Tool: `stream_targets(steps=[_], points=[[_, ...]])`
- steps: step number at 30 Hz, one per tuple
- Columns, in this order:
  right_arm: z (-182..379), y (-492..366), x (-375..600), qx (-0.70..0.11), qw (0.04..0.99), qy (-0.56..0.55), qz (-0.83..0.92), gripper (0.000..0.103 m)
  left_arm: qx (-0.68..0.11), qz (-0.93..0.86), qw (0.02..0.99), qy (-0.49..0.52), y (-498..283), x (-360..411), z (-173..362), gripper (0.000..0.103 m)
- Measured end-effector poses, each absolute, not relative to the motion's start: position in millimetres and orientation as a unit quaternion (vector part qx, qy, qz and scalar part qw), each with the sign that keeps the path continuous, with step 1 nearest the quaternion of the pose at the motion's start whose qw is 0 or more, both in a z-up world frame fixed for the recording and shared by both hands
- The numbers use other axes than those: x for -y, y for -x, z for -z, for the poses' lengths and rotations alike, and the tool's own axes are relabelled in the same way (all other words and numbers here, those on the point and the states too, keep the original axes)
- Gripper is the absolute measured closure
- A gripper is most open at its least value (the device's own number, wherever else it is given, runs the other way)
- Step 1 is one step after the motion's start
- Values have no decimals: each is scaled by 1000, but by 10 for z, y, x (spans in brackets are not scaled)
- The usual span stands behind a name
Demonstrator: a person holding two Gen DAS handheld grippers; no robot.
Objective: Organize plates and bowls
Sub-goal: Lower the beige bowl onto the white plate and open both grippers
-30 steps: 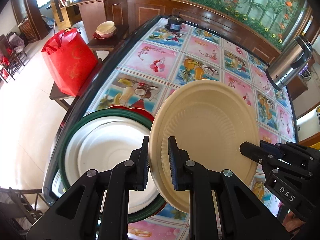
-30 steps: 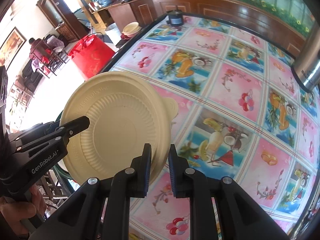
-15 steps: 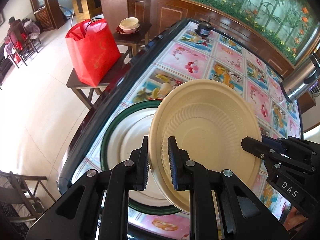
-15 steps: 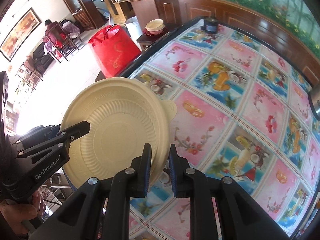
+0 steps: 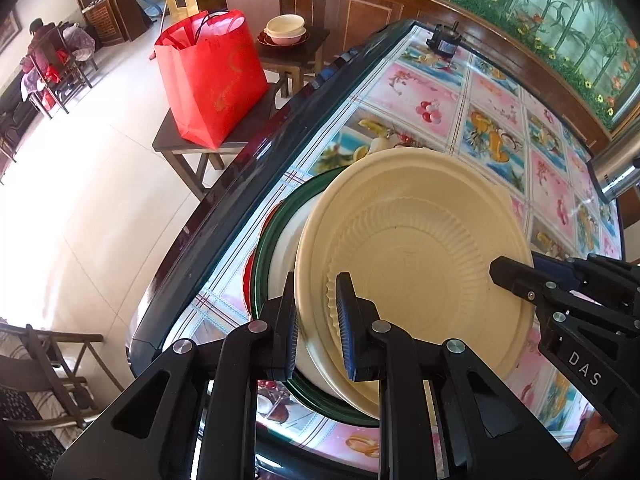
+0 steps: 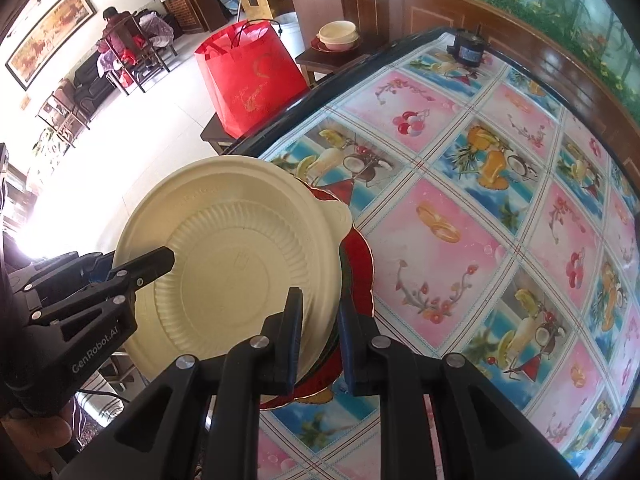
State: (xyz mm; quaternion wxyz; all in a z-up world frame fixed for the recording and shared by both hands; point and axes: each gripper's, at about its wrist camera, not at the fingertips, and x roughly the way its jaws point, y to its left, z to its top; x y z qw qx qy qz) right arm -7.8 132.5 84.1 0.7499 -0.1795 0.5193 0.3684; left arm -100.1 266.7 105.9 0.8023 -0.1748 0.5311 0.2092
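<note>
Both the left gripper and right gripper clamped the cream plate above a green-rimmed dish, apparently on a red plate; a red bag stood beside the surface.

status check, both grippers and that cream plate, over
Left gripper and right gripper both shut on cream plate rim. Plate tilted over green-rimmed plate stack. Nothing in the way.

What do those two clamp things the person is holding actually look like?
Both are matte black plastic. The left gripper has silver screws, blue ribbed pads and white "GenRobot.AI" lettering. The right gripper looks alike and is marked "DAS". A thin black cable trails under the left one.
</note>
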Motion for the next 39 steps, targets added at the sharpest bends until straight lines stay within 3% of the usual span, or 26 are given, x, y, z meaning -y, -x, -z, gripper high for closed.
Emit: stream_targets(steps=[25,30,32,39], points=[[-683,87,-1417,-522,750,205,-351,85,-533,-223,804,143,946,-2618,-953,85],[-686,85,-1414,-523,750,202,-352,84,-533,-214,805,151,936,-2612,-951,72],[-683,81,-1407,-524,749,201,-353,82,-532,-210,806,154,925,-2591,-951,61],[-702,101,-1363,-524,750,196,-353,72,-525,-205,809,165,956,-2576,-979,52]])
